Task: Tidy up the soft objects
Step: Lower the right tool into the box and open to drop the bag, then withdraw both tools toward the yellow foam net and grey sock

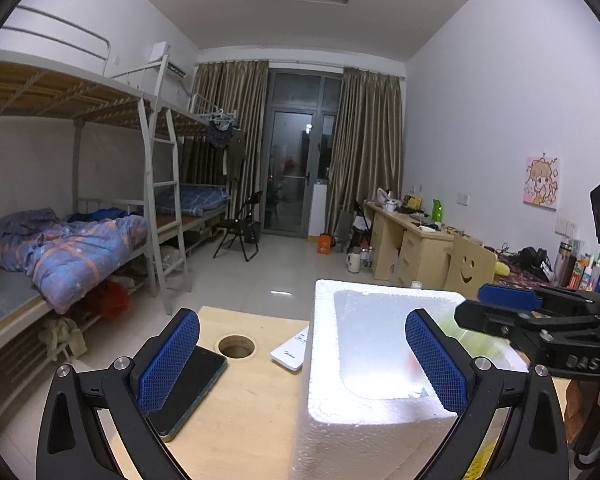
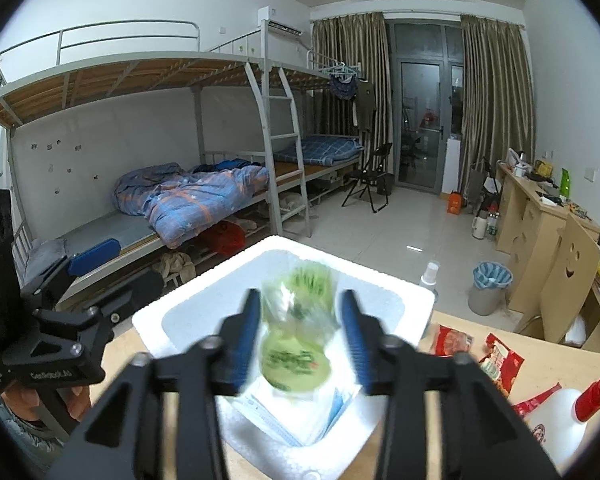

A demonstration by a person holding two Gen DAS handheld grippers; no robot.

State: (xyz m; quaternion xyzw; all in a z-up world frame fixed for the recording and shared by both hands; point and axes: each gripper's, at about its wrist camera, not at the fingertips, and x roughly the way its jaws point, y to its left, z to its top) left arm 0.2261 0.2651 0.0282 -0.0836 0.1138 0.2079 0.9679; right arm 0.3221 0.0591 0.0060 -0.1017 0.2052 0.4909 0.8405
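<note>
While the right gripper point(image 2: 300, 336) hangs over the white foam box point(image 2: 412, 292), its blue-padded fingers point(image 2: 246, 336) stand parted, and the green packet point(image 2: 300, 320) between them is clear of both pads; no earlier view is at hand, so the text keeps to that. The packet, blurred in the right wrist view, sits at the middle of that picture, above the box's hollow, where a clear bag with blue edging point(image 2: 272, 408) already lies at about 6 o'clock.

The packet looks like thin crinkled film around something loose and green: judged light, soft and easily crushed, with a slick skin. It would best be taken across its fuller lower body, not by the flimsy sealed top, and squeezed gently.

The box is thick expanded foam with a grainy surface, square walls and rounded inner corners; it should be light and prone to slide on the smooth pale wooden table point(image 1: 256, 408).

The left gripper point(image 1: 304, 364) is wide open and empty, its ribbed blue pads straddling the box's near corner without touching it. Glossy red snack packets point(image 2: 500, 364) wait at 3 o'clock in the right wrist view; a dark phone point(image 1: 196, 384) lies at 8 o'clock in the left.
</note>
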